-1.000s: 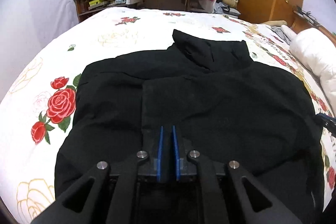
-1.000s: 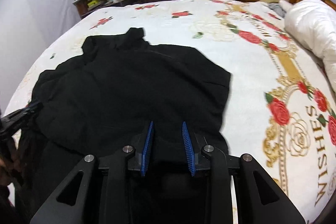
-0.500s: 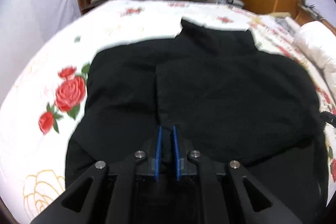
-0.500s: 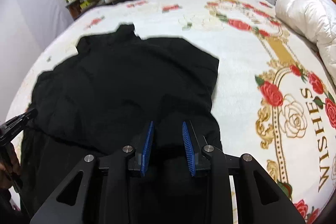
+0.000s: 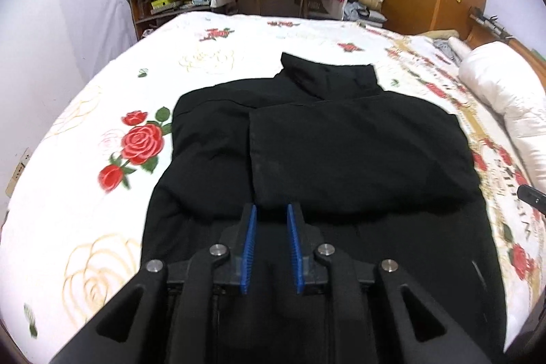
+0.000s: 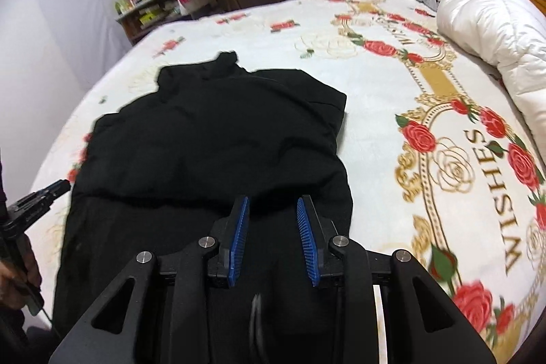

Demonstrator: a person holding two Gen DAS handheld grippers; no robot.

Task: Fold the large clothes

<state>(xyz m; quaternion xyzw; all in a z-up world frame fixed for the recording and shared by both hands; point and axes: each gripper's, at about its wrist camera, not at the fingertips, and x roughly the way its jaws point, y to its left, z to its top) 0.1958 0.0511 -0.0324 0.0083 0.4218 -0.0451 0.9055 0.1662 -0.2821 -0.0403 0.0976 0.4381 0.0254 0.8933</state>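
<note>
The black jacket (image 5: 341, 152) lies partly folded on the bed (image 5: 85, 193). Both the left gripper (image 5: 270, 217) and right gripper (image 6: 272, 210) hang over its near part, jaws apart, seemingly holding nothing.

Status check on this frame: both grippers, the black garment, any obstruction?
Left gripper open, empty. Right gripper open, empty. Black garment partly folded on the floral bed. White duvet off to the right, apart from the garment.
</note>
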